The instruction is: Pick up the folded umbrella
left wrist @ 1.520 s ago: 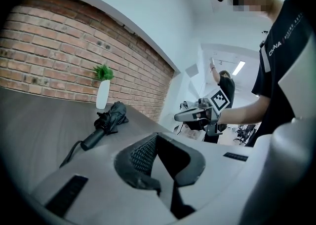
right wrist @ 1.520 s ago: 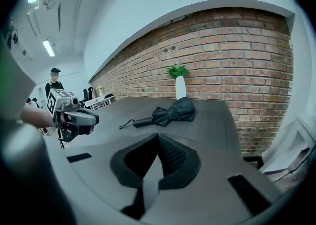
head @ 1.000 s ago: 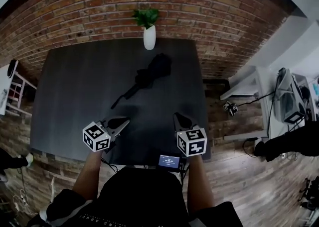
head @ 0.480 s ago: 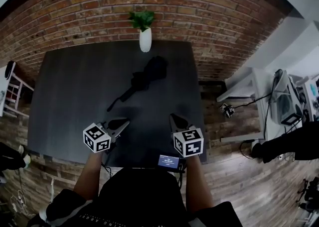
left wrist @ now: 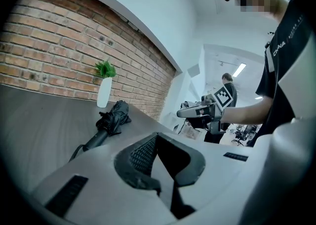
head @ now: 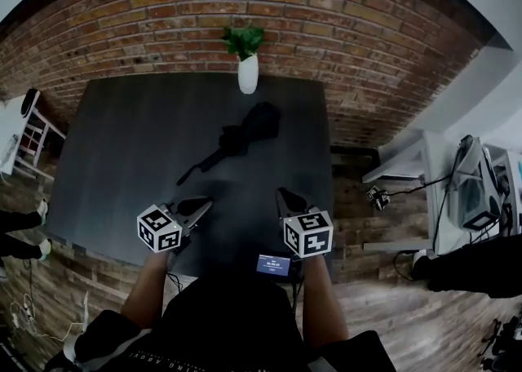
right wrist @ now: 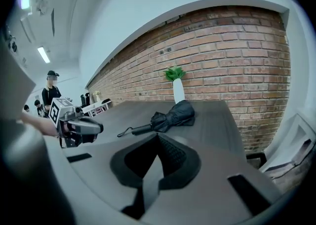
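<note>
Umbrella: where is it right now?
Head view: the folded umbrella lies on the table's far half, right of centre, just before the white vase.

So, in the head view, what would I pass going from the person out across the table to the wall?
Small lit screen, left gripper and right gripper side by side, folded umbrella, white vase with plant, brick wall.
</note>
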Demonstrator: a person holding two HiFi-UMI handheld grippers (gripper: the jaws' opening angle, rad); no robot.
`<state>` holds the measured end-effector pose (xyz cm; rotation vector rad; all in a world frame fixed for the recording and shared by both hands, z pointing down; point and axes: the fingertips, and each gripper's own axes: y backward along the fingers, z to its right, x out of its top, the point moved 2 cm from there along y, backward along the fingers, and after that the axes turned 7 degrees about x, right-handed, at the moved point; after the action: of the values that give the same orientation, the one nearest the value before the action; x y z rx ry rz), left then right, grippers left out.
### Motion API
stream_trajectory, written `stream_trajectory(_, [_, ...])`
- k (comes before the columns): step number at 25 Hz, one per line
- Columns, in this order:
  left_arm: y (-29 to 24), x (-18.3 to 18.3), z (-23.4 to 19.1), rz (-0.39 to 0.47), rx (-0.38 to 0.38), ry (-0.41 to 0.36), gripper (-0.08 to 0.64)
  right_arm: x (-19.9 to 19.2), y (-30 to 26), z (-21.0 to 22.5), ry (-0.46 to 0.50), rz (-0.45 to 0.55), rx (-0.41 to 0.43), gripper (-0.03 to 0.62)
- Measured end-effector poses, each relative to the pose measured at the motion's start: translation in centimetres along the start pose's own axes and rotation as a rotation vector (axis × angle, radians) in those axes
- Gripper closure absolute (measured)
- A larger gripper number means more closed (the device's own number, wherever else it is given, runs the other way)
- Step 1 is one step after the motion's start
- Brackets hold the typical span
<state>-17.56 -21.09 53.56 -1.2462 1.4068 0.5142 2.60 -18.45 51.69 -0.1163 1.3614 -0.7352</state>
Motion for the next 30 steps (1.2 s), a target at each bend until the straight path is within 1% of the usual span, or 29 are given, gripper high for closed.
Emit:
stream_trajectory(5, [-0.3, 0.4, 0.1, 0.002, 0.017, 0.0, 0.557, 0.2, -0.1, 0.3, -0.003, 0.009, 0.02, 0.586])
stream_trajectory(14, [-1.2, 0.3, 1.2, -0.01, 0.019, 0.002, 0.557, 0.0, 0.9, 1.4, -0.029, 0.014, 0.039, 0.586])
stream_trajectory(27, [-2.6, 0.6, 2.2, 0.009, 0.044, 0.021, 0.555, 0.3, 1.1, 2.7, -0.091, 0.048, 0.114, 0.586])
stream_trajectory(30, [-3.2, 0.7, 2.5, 0.013, 0.049, 0.03, 0.555, 0.2, 1.0, 3.2, -0.112, 0.042, 0.149, 0.584])
